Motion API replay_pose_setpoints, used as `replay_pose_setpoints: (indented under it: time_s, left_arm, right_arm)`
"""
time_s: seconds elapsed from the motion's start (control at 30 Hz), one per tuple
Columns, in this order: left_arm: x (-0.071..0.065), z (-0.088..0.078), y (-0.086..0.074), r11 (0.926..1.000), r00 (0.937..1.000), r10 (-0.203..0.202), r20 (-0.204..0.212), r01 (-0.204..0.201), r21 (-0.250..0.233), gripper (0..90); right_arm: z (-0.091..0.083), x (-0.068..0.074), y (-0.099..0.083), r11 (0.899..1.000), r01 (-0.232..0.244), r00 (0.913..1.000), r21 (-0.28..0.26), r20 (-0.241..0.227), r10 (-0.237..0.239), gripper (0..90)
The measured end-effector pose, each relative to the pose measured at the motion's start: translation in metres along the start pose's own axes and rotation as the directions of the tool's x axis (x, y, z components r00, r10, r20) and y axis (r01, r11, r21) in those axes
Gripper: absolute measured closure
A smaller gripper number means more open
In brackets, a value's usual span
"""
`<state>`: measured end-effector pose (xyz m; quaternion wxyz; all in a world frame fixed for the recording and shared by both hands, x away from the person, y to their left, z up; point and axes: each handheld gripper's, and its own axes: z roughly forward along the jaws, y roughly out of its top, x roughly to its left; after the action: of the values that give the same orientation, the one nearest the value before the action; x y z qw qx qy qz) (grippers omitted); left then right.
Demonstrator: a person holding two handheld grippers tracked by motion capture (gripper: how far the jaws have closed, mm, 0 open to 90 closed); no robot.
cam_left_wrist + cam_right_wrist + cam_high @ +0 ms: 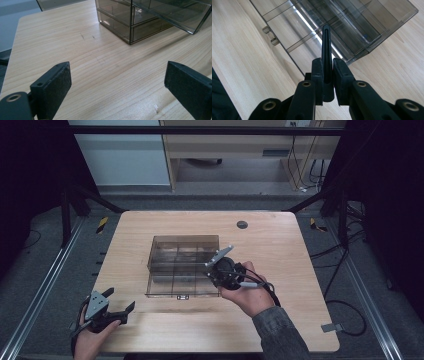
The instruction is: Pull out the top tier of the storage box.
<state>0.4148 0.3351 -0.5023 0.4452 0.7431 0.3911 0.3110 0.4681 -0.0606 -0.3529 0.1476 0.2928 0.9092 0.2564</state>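
- Right gripper (327, 75): jaws clenched on a thin dark flat strip (326, 50) held upright; its lower end is hidden between the pads, and what it is cannot be told. In the high view the gripper (216, 266) hangs over the box's right front corner.
- Clear smoked box (182, 265): mid-desk, divided into compartments; contents hard to make out through the tinted walls.
- Left gripper (117, 82): released, jaws wide apart over bare wood near the desk's (280, 240) front left corner (119, 312); both jaws cut off by the frame.

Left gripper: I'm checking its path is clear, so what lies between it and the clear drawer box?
Nothing: in the left gripper view, bare wooden table runs from the open left gripper to the clear drawer box.
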Motion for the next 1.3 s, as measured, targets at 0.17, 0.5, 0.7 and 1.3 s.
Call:
replay_pose_setpoints:
  time_s: [0.17,0.5,0.7,1.3]
  left_arm:
    - [-0.001,0.000,0.000,1.0000,1.0000,-0.001,-0.001,0.001,-0.003,7.2]
    - [0.000,0.000,0.000,1.0000,1.0000,-0.001,0.001,0.001,0.000,7.2]
    - [0.000,0.000,0.000,1.0000,1.0000,-0.002,0.003,0.002,0.000,7.2]
    - [-0.001,0.000,0.000,1.0000,1.0000,0.001,0.002,-0.001,0.003,7.2]
  right_arm:
    - [0.003,0.001,0.002,1.000,0.004,1.0000,0.003,-0.002,-0.004,79.4]
    - [0.010,0.001,0.006,1.000,-0.006,0.9999,0.012,-0.008,0.006,79.3]
    - [0.014,0.003,0.006,1.000,-0.009,0.9999,-0.004,-0.009,0.008,79.3]
    - [0.030,0.003,-0.004,0.997,-0.051,0.9982,-0.063,-0.035,0.049,79.4]
